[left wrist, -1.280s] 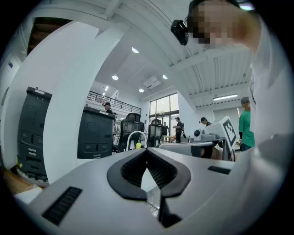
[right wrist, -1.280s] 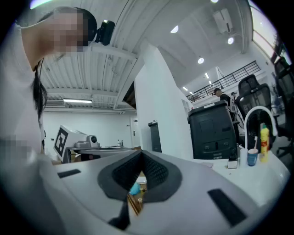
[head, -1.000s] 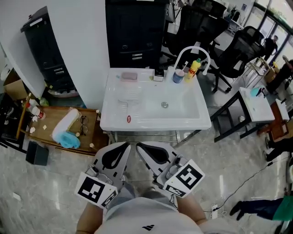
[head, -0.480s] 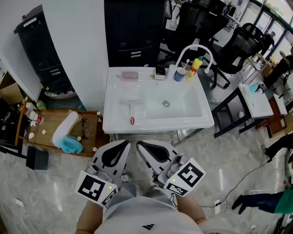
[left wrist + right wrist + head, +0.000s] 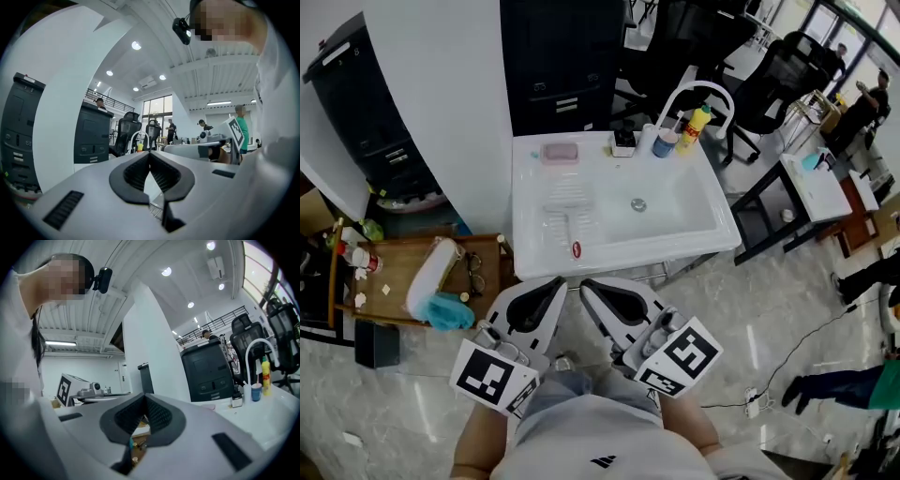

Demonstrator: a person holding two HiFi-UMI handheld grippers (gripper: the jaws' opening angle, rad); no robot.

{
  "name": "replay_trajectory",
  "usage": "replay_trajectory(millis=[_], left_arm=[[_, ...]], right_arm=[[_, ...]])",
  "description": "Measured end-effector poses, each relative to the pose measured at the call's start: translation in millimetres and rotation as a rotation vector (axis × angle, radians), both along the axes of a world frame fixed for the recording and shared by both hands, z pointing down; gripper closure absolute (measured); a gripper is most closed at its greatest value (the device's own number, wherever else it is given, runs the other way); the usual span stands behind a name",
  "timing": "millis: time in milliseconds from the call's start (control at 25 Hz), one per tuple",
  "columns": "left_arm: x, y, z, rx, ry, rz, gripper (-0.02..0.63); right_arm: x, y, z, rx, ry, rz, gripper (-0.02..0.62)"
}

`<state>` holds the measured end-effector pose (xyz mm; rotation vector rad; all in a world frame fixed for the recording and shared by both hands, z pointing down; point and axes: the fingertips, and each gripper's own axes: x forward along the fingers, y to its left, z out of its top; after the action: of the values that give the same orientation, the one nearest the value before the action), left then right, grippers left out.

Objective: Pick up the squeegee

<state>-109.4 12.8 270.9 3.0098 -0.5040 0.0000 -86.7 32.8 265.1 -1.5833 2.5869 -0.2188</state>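
Observation:
In the head view the squeegee (image 5: pixel 568 214), clear with a red end on its handle, lies flat on the left drainboard of the white sink unit (image 5: pixel 623 246). Its red end points to the front edge. Both grippers are held level in front of the person's body, just short of that edge. The left gripper (image 5: pixel 560 283) is shut with nothing in it, and its own view shows the gripper (image 5: pixel 150 154) with black pads meeting at the tips. The right gripper (image 5: pixel 586 284) beside it is also shut and empty, and the right gripper view shows it (image 5: pixel 144 397) the same way.
A curved white faucet (image 5: pixel 694 94), a yellow bottle (image 5: pixel 698 120), a blue cup (image 5: pixel 664 143) and a pink soap (image 5: pixel 559 152) line the sink's back edge. A low wooden table (image 5: pixel 398 277) with a blue cloth (image 5: pixel 445 311) stands left. A black cabinet (image 5: pixel 562 56) is behind, a small white table (image 5: pixel 820 187) right.
Both grippers have moved forward together toward the sink, so its front edge now lies closer to their tips. Both stay shut and empty.

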Motion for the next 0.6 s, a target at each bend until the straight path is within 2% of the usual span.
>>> replay_trajectory(millis=[320, 600], left_arm=[[7.0, -11.2, 7.6, -0.038, 0.016, 0.026, 0.592], [16.6, -23.3, 12.3, -0.052, 0.001, 0.005, 0.592]], right_arm=[[13.5, -6.1, 5.9, -0.023, 0.022, 0.063, 0.586], [27.7, -18.9, 5.5, -0.021, 0.024, 0.060, 0.586]])
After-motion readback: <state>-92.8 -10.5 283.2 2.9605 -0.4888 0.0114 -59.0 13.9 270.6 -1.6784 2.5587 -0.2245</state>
